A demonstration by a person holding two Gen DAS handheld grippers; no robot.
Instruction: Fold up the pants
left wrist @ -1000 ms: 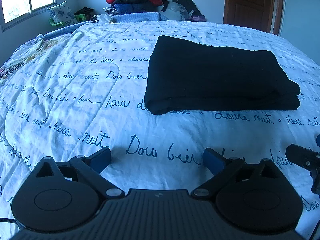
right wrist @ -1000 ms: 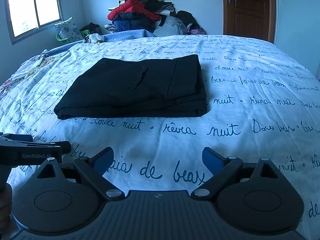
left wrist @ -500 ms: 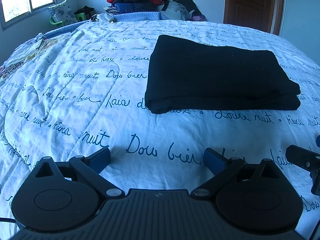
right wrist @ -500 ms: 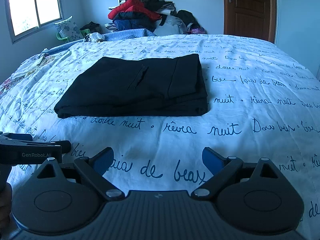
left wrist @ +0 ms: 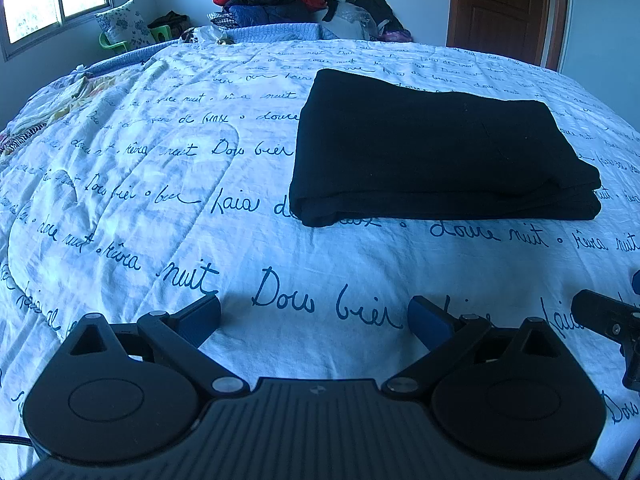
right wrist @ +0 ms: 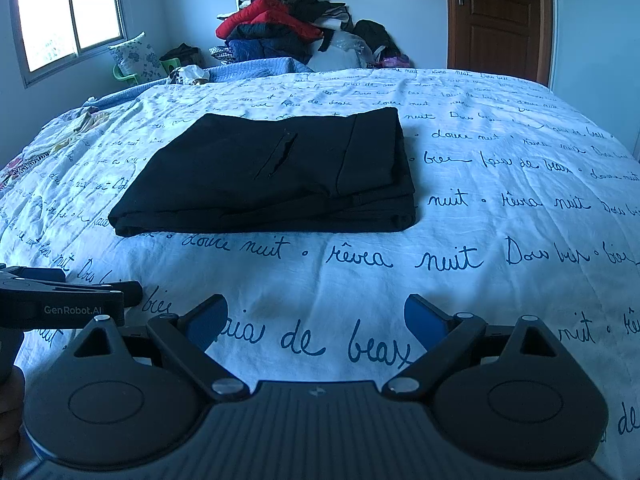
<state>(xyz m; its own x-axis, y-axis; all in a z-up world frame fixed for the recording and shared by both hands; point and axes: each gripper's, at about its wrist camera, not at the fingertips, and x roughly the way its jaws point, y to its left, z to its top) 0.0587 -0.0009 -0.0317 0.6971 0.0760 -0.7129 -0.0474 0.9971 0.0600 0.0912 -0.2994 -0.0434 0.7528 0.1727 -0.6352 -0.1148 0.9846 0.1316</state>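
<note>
Your black pants (left wrist: 436, 152) lie folded into a flat rectangle on the white bedspread (left wrist: 160, 208) with blue handwriting, well ahead of both tools. Your left gripper (left wrist: 316, 316) and right gripper (right wrist: 316, 318) hover low over bare cover, jaws wide apart, holding nothing. The folding looks finished; at most the stacked right edge may want squaring. The black cloth hides its own layers, so you cannot tell how even they are. A clothes pile (right wrist: 288, 36) sits beyond the bed.
</note>
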